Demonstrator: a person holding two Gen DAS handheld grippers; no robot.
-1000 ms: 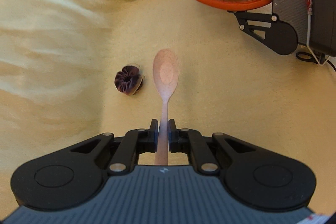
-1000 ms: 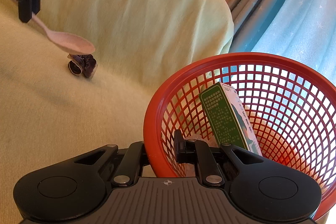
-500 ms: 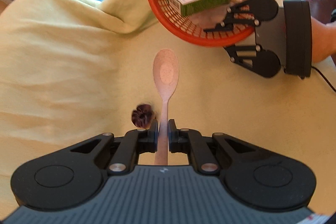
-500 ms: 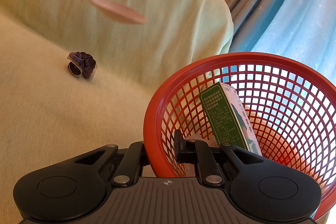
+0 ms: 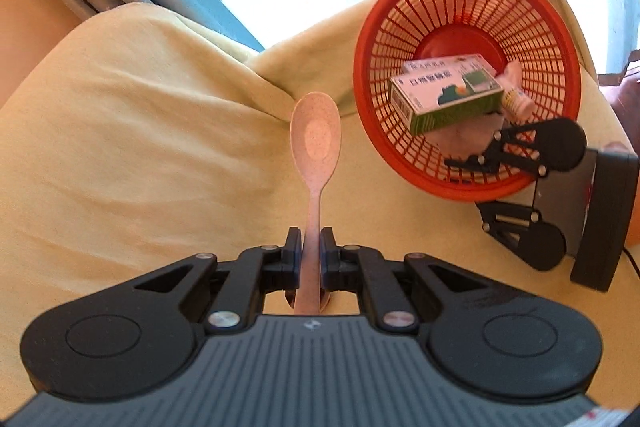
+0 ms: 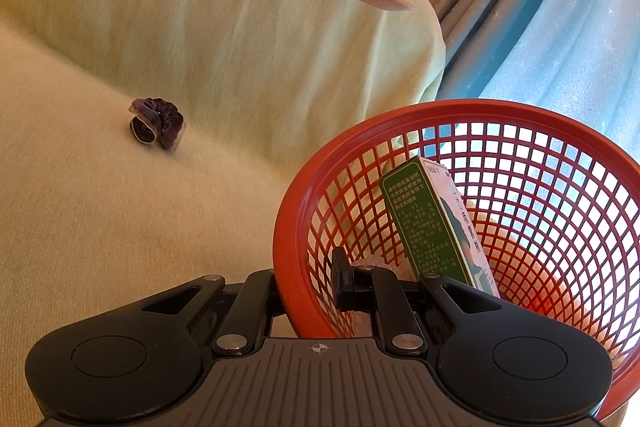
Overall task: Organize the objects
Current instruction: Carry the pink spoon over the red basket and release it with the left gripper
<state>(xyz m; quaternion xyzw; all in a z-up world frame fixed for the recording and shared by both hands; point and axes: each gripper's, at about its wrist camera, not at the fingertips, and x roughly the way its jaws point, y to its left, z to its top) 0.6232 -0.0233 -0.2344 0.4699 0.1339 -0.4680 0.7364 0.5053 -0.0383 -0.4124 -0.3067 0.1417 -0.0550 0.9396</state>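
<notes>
1. Pale yellow-green fabric [image 5: 120, 155] with soft wrinkles covers a cushioned sofa-like seat and its backrest; blue star-dotted curtains [image 6: 560, 27] hang behind, and the bright window washes out the area past them.
2. Hidden or unclear: the spoon's handle end runs out of sight under the left gripper body, and in the right wrist view the spoon is motion-blurred with only 1 dark finger of the left gripper inside the top edge. A pale crumpled item [image 5: 464, 139] low in the basket is too covered to identify.
3. Red plastic lattice basket [image 5: 400, 7], round with an open grid wall, sits on the seat. Inside lie a green-and-white carton box [image 5: 444, 95] with printed text, leaning on the wall, and a small bottle [image 5: 518, 103] beside it.
4. The right gripper [image 6: 308, 283] pinches the basket's near rim, 1 finger outside the wall and 1 inside.
5. The left gripper [image 5: 306, 259] has its fingers pressed on the handle of a speckled pale pink spoon [image 5: 315, 135], held in the air, bowl pointing away, left of the basket.
6. A dark purple velvet scrunchie [image 6: 157, 123] lies alone on the seat, well apart from the basket.
</notes>
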